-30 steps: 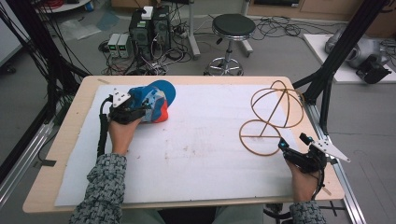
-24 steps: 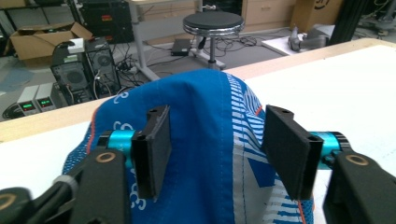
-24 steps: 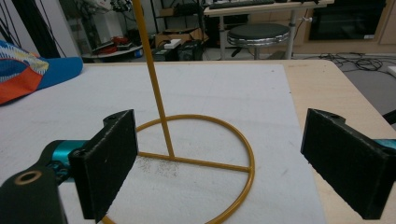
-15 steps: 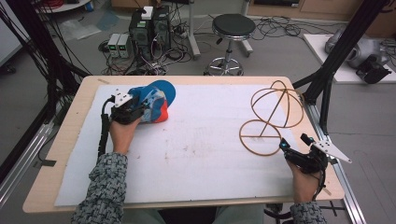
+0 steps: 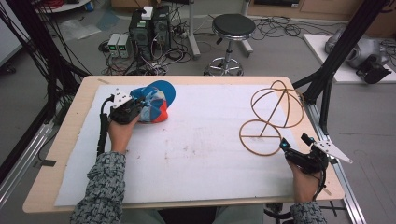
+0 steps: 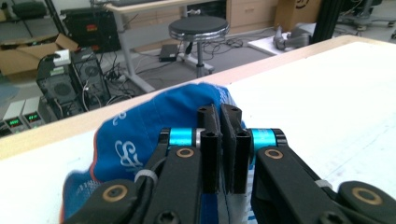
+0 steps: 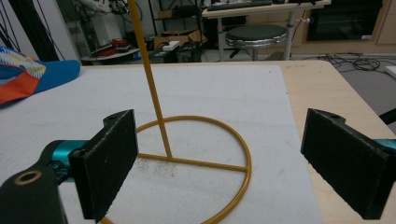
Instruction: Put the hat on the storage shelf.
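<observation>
White mat (image 5: 196,154) — cap (image 5: 156,100) pinched in left claw (image 6: 219,116)

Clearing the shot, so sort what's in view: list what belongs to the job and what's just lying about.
In the job: blue cap, pinched by the left gripper; yellow wire stand, with the open right gripper at its base ring.

Lying about: black stool, computer towers, floor cables.

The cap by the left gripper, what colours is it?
The cap is blue with orange and white patches, best seen in the high view.
</observation>
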Motion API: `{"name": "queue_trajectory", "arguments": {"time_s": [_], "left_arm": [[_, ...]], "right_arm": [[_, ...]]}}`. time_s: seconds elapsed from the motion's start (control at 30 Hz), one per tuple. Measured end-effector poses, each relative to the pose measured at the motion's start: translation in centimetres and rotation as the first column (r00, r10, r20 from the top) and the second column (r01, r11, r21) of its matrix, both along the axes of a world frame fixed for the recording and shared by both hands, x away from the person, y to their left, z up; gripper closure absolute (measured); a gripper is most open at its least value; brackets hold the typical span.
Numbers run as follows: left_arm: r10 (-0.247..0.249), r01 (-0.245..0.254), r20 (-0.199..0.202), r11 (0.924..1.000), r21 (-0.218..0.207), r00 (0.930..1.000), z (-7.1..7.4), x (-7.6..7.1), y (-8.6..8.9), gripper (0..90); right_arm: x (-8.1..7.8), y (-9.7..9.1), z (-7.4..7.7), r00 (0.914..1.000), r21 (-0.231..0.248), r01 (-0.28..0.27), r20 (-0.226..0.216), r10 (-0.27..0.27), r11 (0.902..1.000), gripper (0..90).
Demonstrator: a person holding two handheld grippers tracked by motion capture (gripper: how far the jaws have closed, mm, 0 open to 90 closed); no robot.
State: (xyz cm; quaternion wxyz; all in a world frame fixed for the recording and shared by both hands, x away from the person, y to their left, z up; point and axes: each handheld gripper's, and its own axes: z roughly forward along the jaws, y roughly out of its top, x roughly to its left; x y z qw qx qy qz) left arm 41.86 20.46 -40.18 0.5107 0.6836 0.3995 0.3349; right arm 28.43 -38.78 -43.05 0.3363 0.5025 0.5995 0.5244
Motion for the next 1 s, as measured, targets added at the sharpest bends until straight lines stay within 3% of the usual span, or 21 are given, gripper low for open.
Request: {"name": "queue_trajectory", "arguments": {"time_s": [0.2, 0.23, 0.43, 0.5, 0.53, 0.63, 0.77, 0.83, 0.9, 1.0], "left_arm": [[-0.030, 0.030, 0.001, 0.9990, -0.033, 0.9996, 1.7, -0.7, 0.5, 87.4], [-0.030, 0.030, 0.001, 0.9990, -0.033, 0.9996, 1.7, -0.7, 0.5, 87.5], [-0.082, 0.083, 0.043, 0.9965, -0.013, 0.9957, 5.2, -1.1, -0.2, 87.5], [-0.087, 0.088, 0.046, 0.9961, -0.012, 0.9951, 5.6, -1.1, -0.3, 87.5], [-0.108, 0.108, 0.055, 0.9942, 0.002, 0.9927, 6.7, -1.1, -0.7, 87.4], [-0.122, 0.121, 0.063, 0.9926, 0.014, 0.9906, 7.9, -1.2, -0.9, 87.4], [-0.164, 0.162, 0.099, 0.9865, 0.023, 0.9816, 11.0, -1.2, -1.8, 87.4], [-0.169, 0.168, 0.106, 0.9856, 0.023, 0.9799, 11.5, -1.1, -2.0, 87.4], [-0.190, 0.188, 0.129, 0.9818, 0.026, 0.9733, 13.4, -1.0, -2.6, 87.4], [-0.200, 0.198, 0.140, 0.9798, 0.028, 0.9697, 14.6, -0.9, -3.0, 87.4]], "right_arm": [[0.0, 0.1, 0.0, 1.0000, 0.001, -0.001, 0.001, 0.001, 1.0000, 10.3], [0.0, 0.1, 0.0, 1.0000, 0.001, -0.002, 0.002, 0.002, 1.0000, 10.2], [0.0, 0.0, 0.0, 1.0000, 0.003, 0.002, 0.005, -0.002, 1.0000, 10.2], [-0.1, 0.0, 0.0, 1.0000, 0.008, 0.002, 0.003, -0.002, 1.0000, 10.2], [0.0, -0.1, 0.0, 1.0000, 0.007, 0.003, 0.005, -0.003, 1.0000, 10.2], [-0.1, -0.2, 0.0, 1.0000, 0.006, 0.003, 0.007, -0.003, 1.0000, 10.2], [-0.2, -0.1, 0.0, 0.9999, 0.010, 0.005, 0.010, -0.005, 0.9999, 10.2], [-0.2, -0.1, 0.0, 1.0000, 0.009, 0.001, 0.007, -0.001, 1.0000, 10.3], [-0.2, 0.0, 0.0, 1.0000, 0.011, -0.002, 0.007, 0.002, 0.9999, 10.2], [-0.2, 0.1, 0.0, 0.9999, 0.004, -0.008, 0.007, 0.008, 1.0000, 10.2]]}}
